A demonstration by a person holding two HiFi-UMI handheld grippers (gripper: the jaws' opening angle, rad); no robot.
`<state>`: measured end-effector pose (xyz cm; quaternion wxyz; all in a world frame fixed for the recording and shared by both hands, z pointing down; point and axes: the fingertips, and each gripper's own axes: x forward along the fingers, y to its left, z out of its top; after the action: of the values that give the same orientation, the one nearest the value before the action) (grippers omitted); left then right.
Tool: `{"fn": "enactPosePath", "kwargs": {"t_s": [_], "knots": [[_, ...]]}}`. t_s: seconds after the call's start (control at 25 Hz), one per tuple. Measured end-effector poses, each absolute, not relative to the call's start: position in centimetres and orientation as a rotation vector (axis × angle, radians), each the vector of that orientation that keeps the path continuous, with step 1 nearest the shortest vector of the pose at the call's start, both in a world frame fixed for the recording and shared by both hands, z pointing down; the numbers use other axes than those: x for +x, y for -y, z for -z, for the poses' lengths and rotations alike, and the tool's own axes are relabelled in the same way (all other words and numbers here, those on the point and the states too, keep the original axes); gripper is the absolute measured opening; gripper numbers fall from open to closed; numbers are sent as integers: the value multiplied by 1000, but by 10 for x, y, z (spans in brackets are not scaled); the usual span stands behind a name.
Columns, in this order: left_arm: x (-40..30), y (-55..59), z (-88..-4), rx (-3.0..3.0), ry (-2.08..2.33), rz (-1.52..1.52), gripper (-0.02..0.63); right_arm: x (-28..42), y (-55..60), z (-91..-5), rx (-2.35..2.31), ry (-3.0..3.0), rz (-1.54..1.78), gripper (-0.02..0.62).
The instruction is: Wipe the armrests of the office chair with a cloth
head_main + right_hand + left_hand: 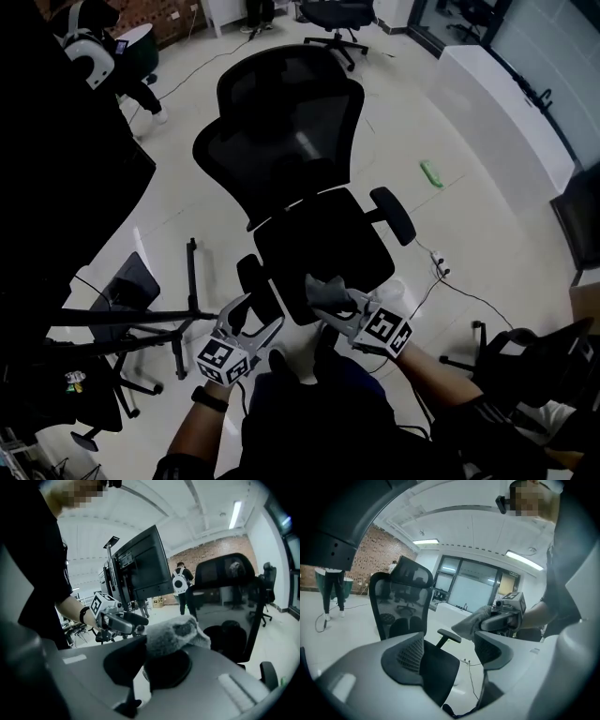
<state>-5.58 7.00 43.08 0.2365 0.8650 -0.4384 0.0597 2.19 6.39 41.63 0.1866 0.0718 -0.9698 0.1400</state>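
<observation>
Bunching over the dark pads, a grey cloth [176, 632] is pinched between the jaws of the right gripper [146, 660]; its lower folds are hidden behind those pads. In the head view the cloth is held over the front edge of the seat of the office chair [291, 159], between the two armrests. Whether it touches the seat cannot be told. The jaws of the left gripper [450, 649] are spread wide and nothing is held between them; only the chair's seat is seen beyond the gap.

From above, the chair's base is covered by the seat. The left-hand armrest [253, 279] is partly overlapped by the left gripper, which is just beside it. The right-hand armrest [392, 216] is shown whole and apart from both grippers. The left side of the head view is taken up by a dark mass that cannot be made out, and a black stand [159, 319] is partly lost against it. A second chair [336, 17] is cut off by the top edge. In the left gripper view a person [332, 585] is cut off above the waist by the gripper's own housing. A green object [431, 173] on the floor is too small to be identified.

Two grippers, one cloth, two armrests, two chairs in the head view and one green object are counted. One dark monitor [140, 569] is seen in the right gripper view.
</observation>
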Motion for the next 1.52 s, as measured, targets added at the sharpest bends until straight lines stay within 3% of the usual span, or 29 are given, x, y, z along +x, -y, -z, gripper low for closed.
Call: {"fn": "enactPosePath", "kwargs": {"t_s": [0.4,0.88,1.52], "knots": [[-34,-143,-363,2583,1028,-104,360,58,-128,-327,604,2833,-395,17],[-45,-256,-329,2689,864,-65,360,50,-256,-286,900,2833,-328,17],[-9,-264,-303,2756,834,-29,360,83,-259,-244,979,2876,-210,17]]}}
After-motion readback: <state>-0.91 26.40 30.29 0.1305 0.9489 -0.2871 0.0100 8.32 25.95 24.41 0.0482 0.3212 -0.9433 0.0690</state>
